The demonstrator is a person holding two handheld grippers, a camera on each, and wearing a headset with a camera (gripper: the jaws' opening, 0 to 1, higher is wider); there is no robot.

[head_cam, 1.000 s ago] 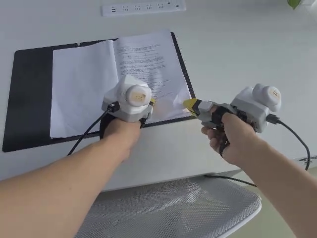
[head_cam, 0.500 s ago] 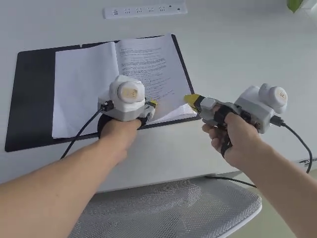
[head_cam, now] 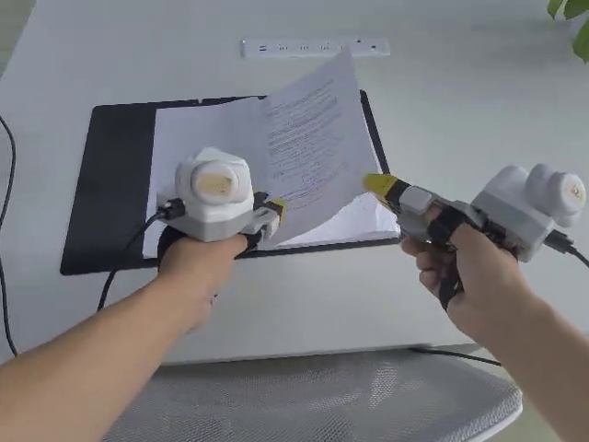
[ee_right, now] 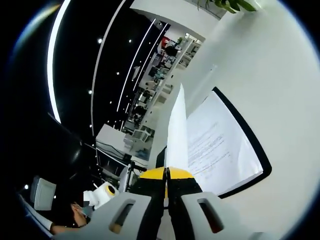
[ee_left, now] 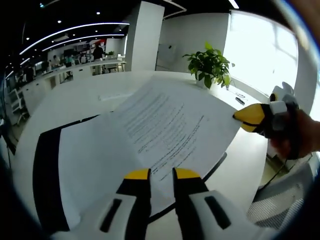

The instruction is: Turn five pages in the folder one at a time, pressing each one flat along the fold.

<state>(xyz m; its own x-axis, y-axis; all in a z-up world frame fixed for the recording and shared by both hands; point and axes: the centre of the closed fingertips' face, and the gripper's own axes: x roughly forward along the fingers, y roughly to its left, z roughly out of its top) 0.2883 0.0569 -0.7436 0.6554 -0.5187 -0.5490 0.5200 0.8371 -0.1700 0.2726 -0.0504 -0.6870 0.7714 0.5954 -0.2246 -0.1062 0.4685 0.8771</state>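
A black folder lies open on the white table, with a blank sheet on its left half and printed pages on the right. My right gripper is shut on the outer edge of the top printed page, which stands lifted and curved over the fold. In the right gripper view the page rises edge-on from the closed right gripper, the folder beyond it. My left gripper hovers by the lower end of the fold. In its own view the left gripper is slightly open with nothing between its jaws, under the raised page.
A white power strip lies at the back of the table. A potted plant stands at the far right corner. A mesh chair seat sits below the table's front edge. A black cable runs along the left.
The right gripper has raised the printed page from nearly flat to standing up and leaning left. The left gripper stays by the lower fold. The camera has shifted.
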